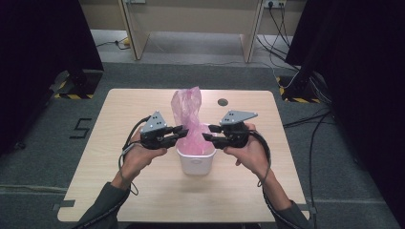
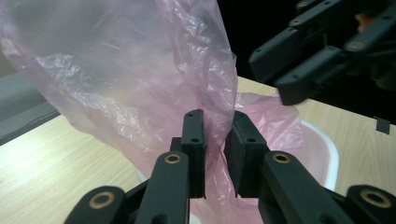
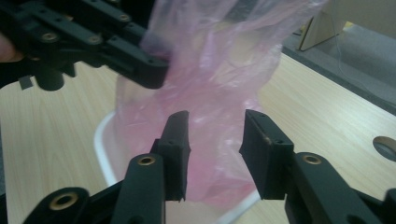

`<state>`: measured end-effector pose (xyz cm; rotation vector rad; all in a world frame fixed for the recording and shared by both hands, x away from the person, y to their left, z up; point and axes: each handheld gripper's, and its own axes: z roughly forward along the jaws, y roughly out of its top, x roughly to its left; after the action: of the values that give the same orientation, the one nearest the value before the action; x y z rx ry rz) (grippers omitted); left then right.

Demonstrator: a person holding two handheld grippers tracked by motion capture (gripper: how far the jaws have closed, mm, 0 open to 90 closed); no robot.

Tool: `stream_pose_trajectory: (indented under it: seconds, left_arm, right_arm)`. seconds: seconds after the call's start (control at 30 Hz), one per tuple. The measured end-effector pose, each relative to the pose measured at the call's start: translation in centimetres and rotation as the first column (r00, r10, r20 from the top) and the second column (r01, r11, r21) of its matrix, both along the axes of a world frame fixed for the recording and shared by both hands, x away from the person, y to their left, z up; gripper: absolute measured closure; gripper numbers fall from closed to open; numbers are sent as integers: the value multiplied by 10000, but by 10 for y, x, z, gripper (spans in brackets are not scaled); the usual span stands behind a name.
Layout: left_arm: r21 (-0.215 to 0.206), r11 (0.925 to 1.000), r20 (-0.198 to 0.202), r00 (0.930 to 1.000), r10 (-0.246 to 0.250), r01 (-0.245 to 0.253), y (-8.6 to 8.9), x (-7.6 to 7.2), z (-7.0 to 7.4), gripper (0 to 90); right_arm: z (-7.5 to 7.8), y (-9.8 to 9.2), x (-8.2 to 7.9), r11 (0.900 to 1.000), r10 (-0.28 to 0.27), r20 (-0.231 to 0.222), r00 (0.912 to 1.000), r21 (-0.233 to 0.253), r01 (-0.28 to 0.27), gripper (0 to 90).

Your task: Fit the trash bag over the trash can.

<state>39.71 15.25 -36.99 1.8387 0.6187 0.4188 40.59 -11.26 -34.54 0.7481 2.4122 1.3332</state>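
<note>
A small white bin (image 1: 196, 162) stands near the middle of a light wooden table (image 1: 95, 171), and a thin pink plastic bag (image 1: 187, 107) sits in it, its upper part rising loose and crumpled well above the rim. The left gripper (image 1: 180, 132) comes in from the left side of the bin, and in the left gripper view its two black jaws are drawn close on a fold of the pink film (image 2: 215, 140), which runs between the pads with a narrow gap left around it. The right gripper (image 1: 206, 137) faces it from the other side of the bin; in the right gripper view its jaws stand spread, with the bag (image 3: 210, 107) between and beyond them, and whether the pads touch the film cannot be told. Each gripper carries a grey three-cornered plate on top, and a person's hands hold both from below. A round cable hole (image 1: 222, 101) lies in the tabletop behind the bag. On the grey floor left of the table a black mark shaped like the figure 5 (image 1: 81, 128) can be read; no brand or label shows on the bin or bag.
</note>
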Motion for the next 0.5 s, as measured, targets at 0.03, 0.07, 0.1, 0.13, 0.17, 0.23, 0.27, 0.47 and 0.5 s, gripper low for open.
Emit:
stream_pose_trajectory:
  seconds: [0.03,0.07,0.1,0.13,0.17,0.23,0.27,0.47,0.5]
  left_arm:
    - [0,10000,0,10000,0,0,0,0,0,775]
    - [74,10000,37,10000,-38,38,-1,1,1,775]
    - [42,10000,43,10000,-34,34,-1,1,1,773]
    - [42,10000,43,10000,-34,34,-1,1,1,772]
    - [2,10000,35,10000,-24,24,-2,1,1,771]
    - [-26,10000,0,10000,-45,45,-2,1,1,766]
    - [-29,10000,4,10000,-26,26,-2,2,1,763]
    - [-174,9998,-56,10000,70,-71,2,1,-1,760]
    - [-174,9998,-56,10000,70,-71,2,1,-1,761]
  right_arm:
    - [0,0,0,10000,0,0,10000,0,0,624]
    - [-3,0,7,9998,-79,-113,9999,-206,77,664]
    - [-7,2,10,9995,-75,-179,9998,-312,69,677]
    - [-7,2,10,9995,-75,-179,9998,-312,69,677]
    - [-15,6,14,9988,-128,-348,9993,-478,111,706]
    - [-25,10,16,9968,-300,-464,9985,-759,264,721]
    - [-29,12,17,9953,-246,-503,9984,-948,198,724]
    - [-36,21,10,9910,46,-746,9972,-1334,-145,642]
    - [-32,19,10,9930,-100,-610,9981,-1185,27,596]
